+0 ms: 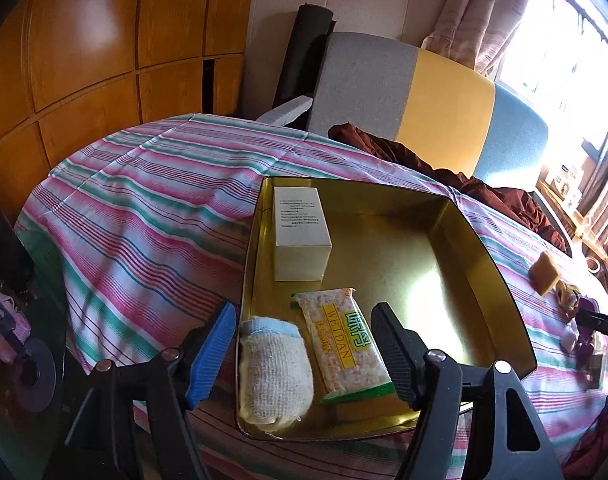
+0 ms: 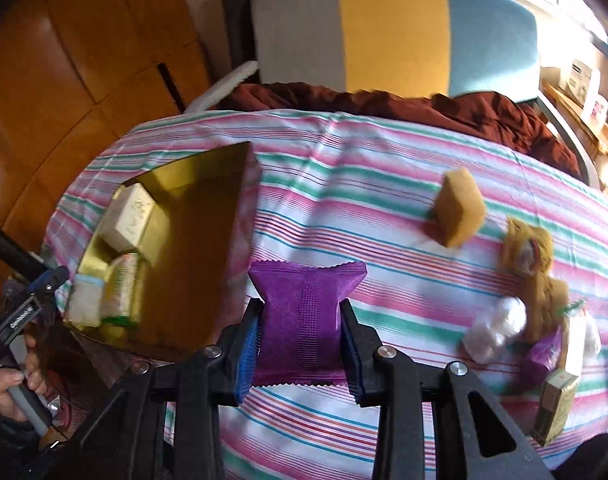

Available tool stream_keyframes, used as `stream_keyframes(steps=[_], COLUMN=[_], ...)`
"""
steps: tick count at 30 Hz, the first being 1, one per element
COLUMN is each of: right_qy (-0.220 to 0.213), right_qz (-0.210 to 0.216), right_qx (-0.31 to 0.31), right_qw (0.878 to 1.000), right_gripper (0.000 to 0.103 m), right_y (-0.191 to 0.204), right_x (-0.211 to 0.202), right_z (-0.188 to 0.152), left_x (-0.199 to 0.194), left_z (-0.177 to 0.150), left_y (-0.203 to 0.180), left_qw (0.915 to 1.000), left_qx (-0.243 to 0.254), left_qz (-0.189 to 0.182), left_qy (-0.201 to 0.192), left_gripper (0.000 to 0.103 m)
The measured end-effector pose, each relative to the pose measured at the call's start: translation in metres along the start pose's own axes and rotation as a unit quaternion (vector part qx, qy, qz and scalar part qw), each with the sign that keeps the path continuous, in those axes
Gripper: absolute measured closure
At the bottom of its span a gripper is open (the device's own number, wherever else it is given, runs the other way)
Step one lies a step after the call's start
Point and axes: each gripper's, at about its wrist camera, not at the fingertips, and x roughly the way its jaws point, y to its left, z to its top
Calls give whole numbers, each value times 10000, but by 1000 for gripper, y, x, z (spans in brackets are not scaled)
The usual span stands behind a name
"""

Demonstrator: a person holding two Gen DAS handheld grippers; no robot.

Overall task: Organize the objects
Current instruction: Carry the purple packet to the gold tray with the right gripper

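A gold tin tray [image 1: 483, 248] lies on the striped cloth; it also shows at the left of the right wrist view [image 2: 192, 216]. In it are a white box [image 1: 300, 232], a snack packet marked WEIDAN [image 1: 343, 344] and a rolled white sock [image 1: 274, 372]. My left gripper [image 1: 304, 352] is open and empty, its fingers on either side of the tray's near corner. My right gripper [image 2: 300, 344] is shut on a purple packet [image 2: 304, 308], held just right of the tray above the cloth.
On the cloth to the right lie a tan sponge [image 2: 459, 208], a brown plush toy [image 2: 535, 276], white wrapped items [image 2: 491, 332], a small purple packet [image 2: 543, 356] and a small box [image 2: 555, 408]. A dark red cloth [image 2: 383, 108] and a chair [image 2: 391, 28] stand behind the table.
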Motion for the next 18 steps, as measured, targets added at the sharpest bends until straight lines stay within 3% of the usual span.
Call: stream_keyframes(steps=[7,18], right_qy=[193,1004], right_qz=[580,739], right_qx=[-817,-1112], right_qw=[9948,9860], right_gripper=[67,66], right_y=[88,142], right_x=[36,113], right_z=[17,-4], left_x=[-2,0], left_z=[3,1], left_y=[23,45], left_qw=[9994,9983], left_qx=[-272,-459], left_qz=[211,353], left_qy=[-37,-16], left_gripper=[28,25])
